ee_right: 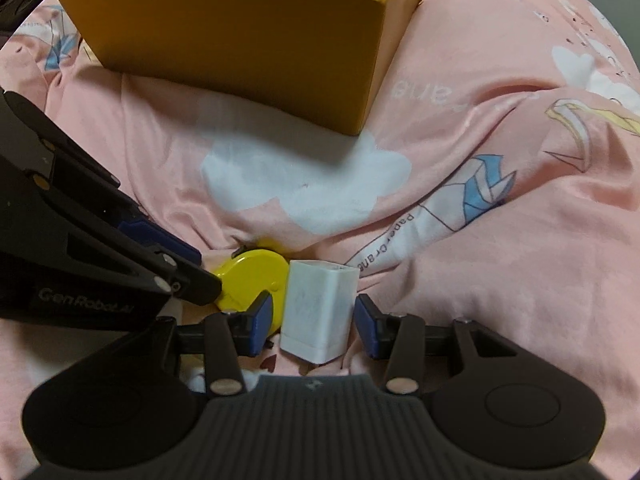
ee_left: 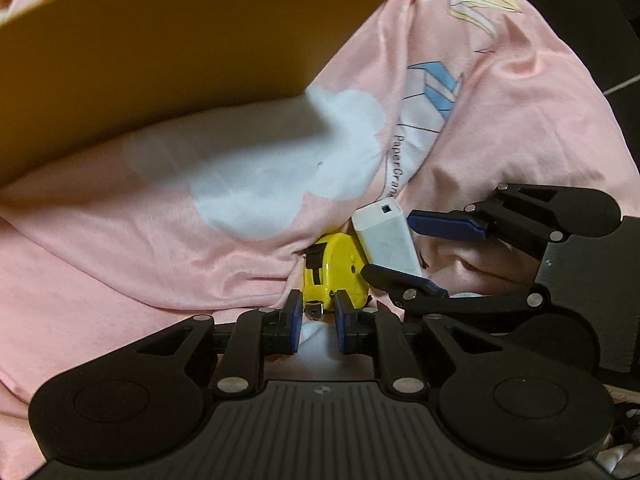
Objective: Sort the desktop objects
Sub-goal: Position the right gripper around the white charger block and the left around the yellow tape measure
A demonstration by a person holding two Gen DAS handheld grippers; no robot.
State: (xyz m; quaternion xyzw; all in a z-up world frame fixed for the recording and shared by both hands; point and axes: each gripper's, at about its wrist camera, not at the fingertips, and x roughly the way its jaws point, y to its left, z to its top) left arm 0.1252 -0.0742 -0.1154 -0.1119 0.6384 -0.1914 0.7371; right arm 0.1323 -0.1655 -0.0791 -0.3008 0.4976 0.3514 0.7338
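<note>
Both black grippers point steeply down, side by side. The left gripper [ee_left: 318,322] has its blue pads a little apart. The right gripper [ee_right: 314,322] has its blue pads wider apart, not squeezing.

You see a glossy yellow plastic tape [ee_right: 252,276], a matt white plastic charger [ee_right: 318,312], soft pink cloth [ee_right: 500,280], and a smooth matt cardboard box [ee_right: 240,40].

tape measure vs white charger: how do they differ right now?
Colour: the tape measure is yellow, the charger white. Shape: the tape measure is rounded, the charger a boxy block. Fingers: the right gripper straddles the charger; the left gripper sits at the tape measure's edge. Shared: both lie side by side on the pink sheet, outside the yellow box.
</note>
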